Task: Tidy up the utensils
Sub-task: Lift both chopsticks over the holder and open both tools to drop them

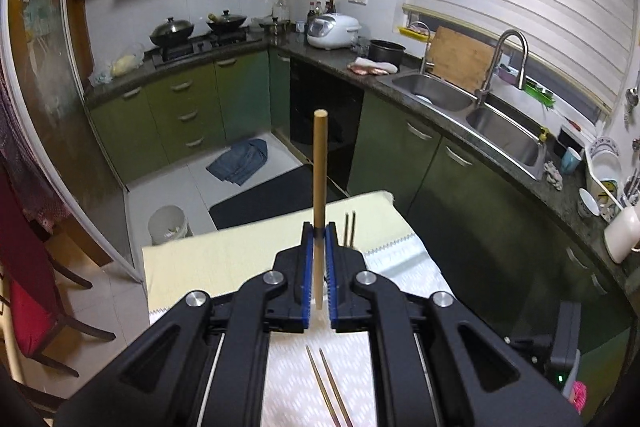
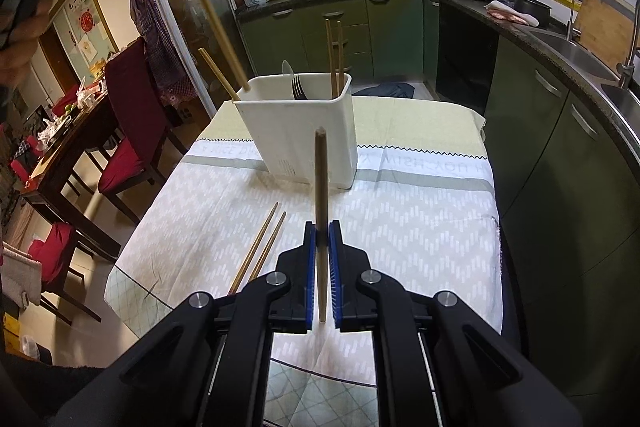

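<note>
Left claw (image 1: 319, 229) pinching a pale chopstick (image 1: 319, 167), right claw (image 2: 322, 227) pinching a darker chopstick (image 2: 321, 187) before the white holder (image 2: 300, 135) on the table (image 2: 420, 219).

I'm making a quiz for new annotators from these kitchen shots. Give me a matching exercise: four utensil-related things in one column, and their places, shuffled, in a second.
Things
1. right gripper
2. pair of loose chopsticks
3. fork
4. white holder

Places
A. lying flat on the tablecloth
B. standing on the tablecloth
C. inside the holder, tines up
D. shut on a single chopstick

Pairs: 1-D, 2-A, 3-C, 4-B
</note>
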Demonstrator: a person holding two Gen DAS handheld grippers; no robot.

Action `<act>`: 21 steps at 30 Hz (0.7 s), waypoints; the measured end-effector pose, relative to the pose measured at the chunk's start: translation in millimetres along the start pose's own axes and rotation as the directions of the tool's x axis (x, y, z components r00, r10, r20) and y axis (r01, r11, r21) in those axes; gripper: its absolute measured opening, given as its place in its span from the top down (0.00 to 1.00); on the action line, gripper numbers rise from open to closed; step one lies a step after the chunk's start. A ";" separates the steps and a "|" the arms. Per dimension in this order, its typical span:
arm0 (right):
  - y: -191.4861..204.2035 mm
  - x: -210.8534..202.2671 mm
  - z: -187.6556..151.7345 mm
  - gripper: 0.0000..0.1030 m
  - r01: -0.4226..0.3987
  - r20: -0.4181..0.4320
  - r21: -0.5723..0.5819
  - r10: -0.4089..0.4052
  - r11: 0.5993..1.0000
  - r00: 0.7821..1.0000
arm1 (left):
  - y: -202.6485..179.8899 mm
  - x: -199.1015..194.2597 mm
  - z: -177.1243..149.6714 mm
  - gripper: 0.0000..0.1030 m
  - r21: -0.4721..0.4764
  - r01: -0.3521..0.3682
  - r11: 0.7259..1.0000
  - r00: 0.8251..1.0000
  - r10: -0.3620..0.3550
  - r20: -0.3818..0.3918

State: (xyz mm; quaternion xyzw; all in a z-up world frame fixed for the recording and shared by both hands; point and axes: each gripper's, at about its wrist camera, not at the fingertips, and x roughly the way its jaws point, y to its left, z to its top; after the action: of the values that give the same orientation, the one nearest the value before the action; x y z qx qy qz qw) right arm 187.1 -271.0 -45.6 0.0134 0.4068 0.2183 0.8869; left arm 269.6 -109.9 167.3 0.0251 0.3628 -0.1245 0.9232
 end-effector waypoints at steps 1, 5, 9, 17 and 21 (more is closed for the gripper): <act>-0.4 0.7 0.7 0.93 0.000 0.000 0.001 0.000 1.000 1.000 | -0.2 4.0 3.5 0.94 0.004 -0.007 1.000 1.000 0.007 0.004; -1.8 1.4 1.6 0.93 -0.003 0.000 0.003 0.003 1.000 1.000 | 2.4 23.6 10.1 0.94 0.000 -0.033 0.999 0.999 0.033 -0.002; -1.0 0.1 3.3 0.93 -0.004 0.005 -0.001 0.004 1.000 1.000 | 7.6 46.0 4.8 0.94 -0.005 -0.044 0.999 0.998 0.044 -0.044; 6.4 -8.7 12.8 0.93 -0.007 0.031 -0.014 0.008 1.000 0.999 | 13.8 99.1 -30.0 0.94 0.006 -0.070 0.998 0.984 0.070 -0.162; 10.3 -14.9 24.4 0.93 -0.010 0.053 -0.012 0.011 1.000 0.999 | 16.3 115.6 -51.1 0.92 0.005 -0.060 0.998 0.977 0.060 -0.204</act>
State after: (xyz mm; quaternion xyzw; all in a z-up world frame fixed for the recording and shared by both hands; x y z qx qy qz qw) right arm 192.3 -263.9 -16.5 0.0162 0.3820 0.2248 0.8963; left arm 321.3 -111.6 50.8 0.0481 0.4545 -0.0932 0.8845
